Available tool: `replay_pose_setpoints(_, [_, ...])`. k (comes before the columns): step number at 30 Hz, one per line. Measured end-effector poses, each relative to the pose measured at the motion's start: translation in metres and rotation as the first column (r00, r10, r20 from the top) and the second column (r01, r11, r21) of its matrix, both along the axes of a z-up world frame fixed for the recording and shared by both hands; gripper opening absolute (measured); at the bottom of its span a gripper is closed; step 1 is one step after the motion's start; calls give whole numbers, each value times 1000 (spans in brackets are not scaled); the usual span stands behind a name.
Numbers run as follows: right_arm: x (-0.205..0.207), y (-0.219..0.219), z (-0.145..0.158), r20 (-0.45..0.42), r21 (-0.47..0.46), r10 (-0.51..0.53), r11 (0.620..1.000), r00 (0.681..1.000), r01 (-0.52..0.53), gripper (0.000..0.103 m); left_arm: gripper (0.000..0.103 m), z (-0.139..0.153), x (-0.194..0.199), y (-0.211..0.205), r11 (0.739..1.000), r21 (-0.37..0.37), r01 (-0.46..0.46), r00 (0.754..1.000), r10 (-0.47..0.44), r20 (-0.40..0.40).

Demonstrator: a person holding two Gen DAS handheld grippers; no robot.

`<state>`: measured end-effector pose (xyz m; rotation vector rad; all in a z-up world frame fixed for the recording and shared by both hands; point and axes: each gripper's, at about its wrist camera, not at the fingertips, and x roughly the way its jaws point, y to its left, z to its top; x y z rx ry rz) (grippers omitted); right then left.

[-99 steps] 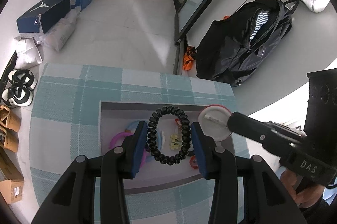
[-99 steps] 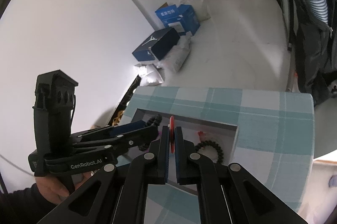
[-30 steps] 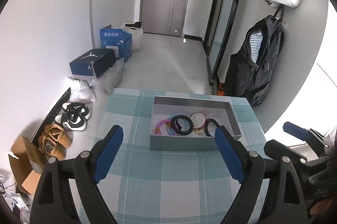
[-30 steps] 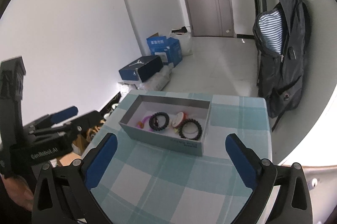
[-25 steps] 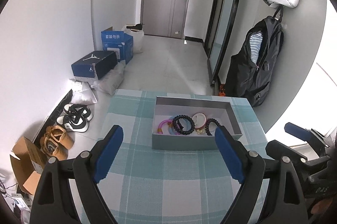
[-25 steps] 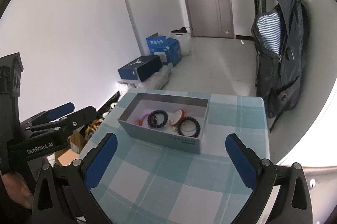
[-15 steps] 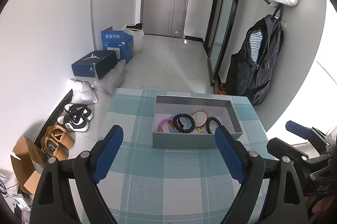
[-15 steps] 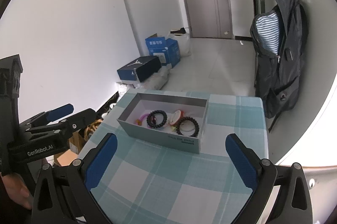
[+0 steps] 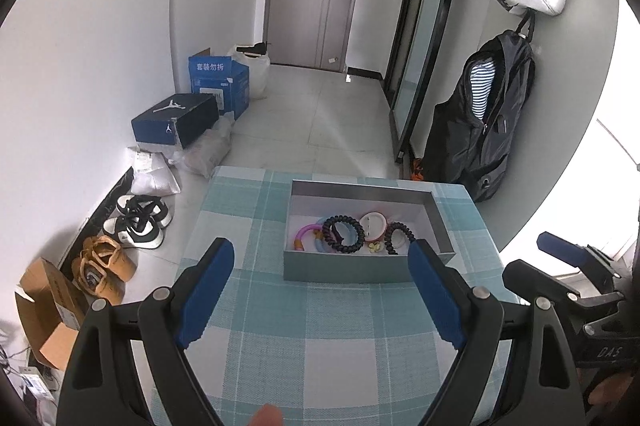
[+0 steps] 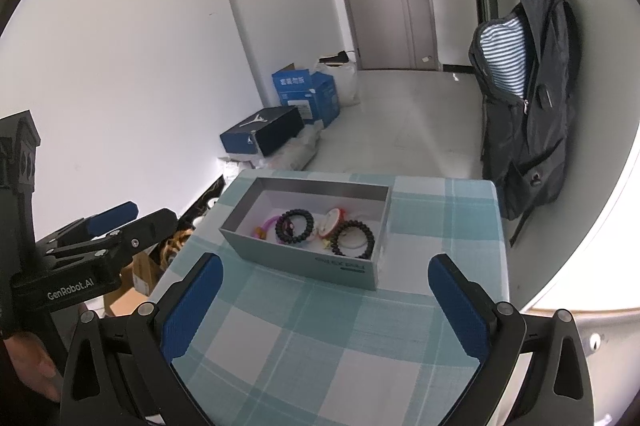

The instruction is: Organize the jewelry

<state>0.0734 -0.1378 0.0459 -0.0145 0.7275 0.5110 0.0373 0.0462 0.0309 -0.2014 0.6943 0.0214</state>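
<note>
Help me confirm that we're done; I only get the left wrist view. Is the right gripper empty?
Observer: Yes. The right wrist view shows the right gripper with both blue pads wide apart and only the checked cloth between them.
Operator: Is my left gripper clear of the box?
Observer: Yes. From that side, the left gripper hangs to the left of the box and does not touch it.
Operator: Anything on the box's near wall? My finger hides its right end.
Observer: There is a small printed label near that corner; it is too small to read.
</note>
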Motion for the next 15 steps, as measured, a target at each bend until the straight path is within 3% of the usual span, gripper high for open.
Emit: replay_pose_setpoints(15, [4,0,-4,-19,-11,-8,1000,1000,8,103,86,3,-1,2,1000,-19,11,1000,-11,4])
